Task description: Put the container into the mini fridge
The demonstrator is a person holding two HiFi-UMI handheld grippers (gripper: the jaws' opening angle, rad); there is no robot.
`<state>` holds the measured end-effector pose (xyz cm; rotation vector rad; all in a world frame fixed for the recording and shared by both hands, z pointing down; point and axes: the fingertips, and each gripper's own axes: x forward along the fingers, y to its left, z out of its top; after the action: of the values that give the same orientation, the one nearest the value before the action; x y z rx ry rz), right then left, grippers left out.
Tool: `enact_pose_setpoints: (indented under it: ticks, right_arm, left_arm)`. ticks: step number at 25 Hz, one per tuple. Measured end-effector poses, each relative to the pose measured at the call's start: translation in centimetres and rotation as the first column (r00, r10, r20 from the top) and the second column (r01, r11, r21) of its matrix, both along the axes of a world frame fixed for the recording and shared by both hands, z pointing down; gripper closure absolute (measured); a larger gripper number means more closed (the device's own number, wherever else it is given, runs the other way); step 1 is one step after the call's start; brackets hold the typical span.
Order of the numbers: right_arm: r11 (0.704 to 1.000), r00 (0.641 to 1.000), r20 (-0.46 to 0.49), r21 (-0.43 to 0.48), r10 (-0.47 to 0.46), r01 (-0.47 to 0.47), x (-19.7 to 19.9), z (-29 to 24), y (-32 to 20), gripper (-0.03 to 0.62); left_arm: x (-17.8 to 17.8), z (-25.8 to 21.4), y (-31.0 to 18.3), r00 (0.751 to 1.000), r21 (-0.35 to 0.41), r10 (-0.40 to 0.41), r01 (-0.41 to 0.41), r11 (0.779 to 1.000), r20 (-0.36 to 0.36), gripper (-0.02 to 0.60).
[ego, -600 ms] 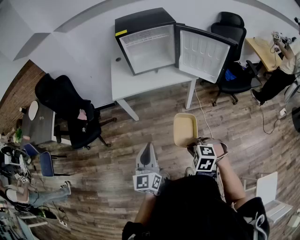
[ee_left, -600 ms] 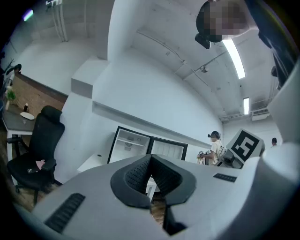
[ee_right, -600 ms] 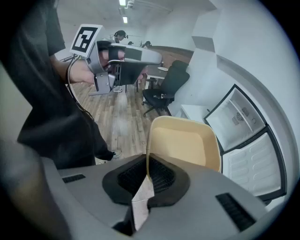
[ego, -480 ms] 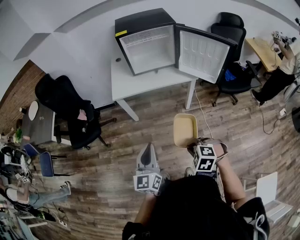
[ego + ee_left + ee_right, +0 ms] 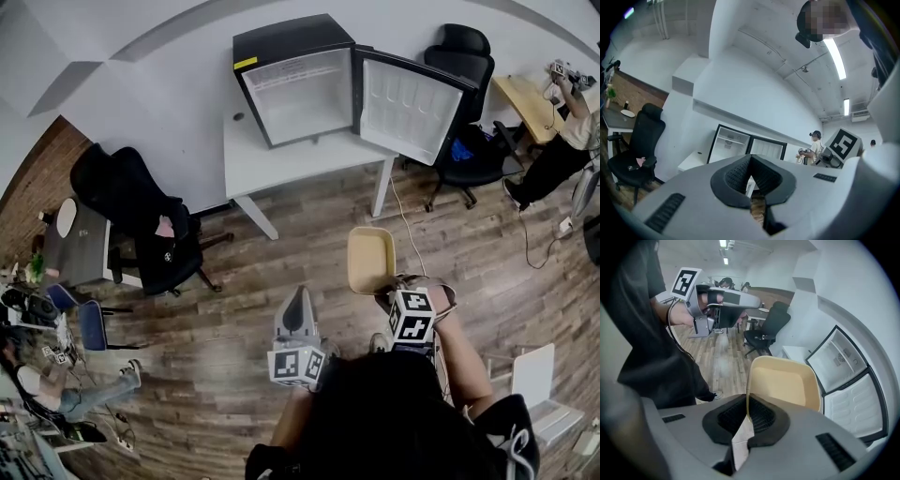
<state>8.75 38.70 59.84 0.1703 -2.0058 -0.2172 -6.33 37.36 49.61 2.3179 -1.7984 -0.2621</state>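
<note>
The carrying step is in hand. The container is clamped by its rim in the right fingers and sticks out just ahead of them. The left fingers are pressed together, with nothing between. Next, it must be carried to the mini fridge, well ahead on a white surface (door swung wide). The container is tan, smooth, shallow, round-cornered, likely plastic.

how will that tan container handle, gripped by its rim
Probably light: the container looks empty and thin-walled. It seems stiff, since it keeps its shape pinched by one rim in the right gripper. Held at one edge, it may pivot or slip.
</note>
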Motion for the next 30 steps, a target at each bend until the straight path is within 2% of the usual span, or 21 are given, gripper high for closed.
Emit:
enact_pose_setpoints:
  ticks: [9, 19, 25, 30]
  right_arm:
    - [0.999, 0.997, -0.054, 0.013, -0.048, 0.049, -2.1, -0.3, 0.1, 0.565]
    - [0.998, 0.995, -0.084, 0.030, -0.053, 0.055, -5.8, -0.4, -1.7, 0.565]
    - [0.997, 0.995, -0.074, 0.031, -0.069, 0.071, -6.0, 0.0, -6.8, 0.565]
    - [0.992, 0.993, -0.051, 0.057, -0.106, 0.108, -5.7, -0.1, -14.7, 0.565]
  left_arm:
    - [-2.4, 0.0, 0.3, 1.000, -0.006, 0.015, -0.016, 1.000, -0.015, 0.560]
    - [-5.4, 1.0, -1.2, 0.996, -0.027, 0.089, -0.089, 0.996, 0.009, 0.560]
    - [-4.6, 1.0, -5.1, 0.995, -0.022, 0.096, -0.096, 0.995, -0.003, 0.560]
    - [-3.0, 1.0, -12.1, 0.997, -0.023, 0.073, -0.072, 0.997, 0.023, 0.560]
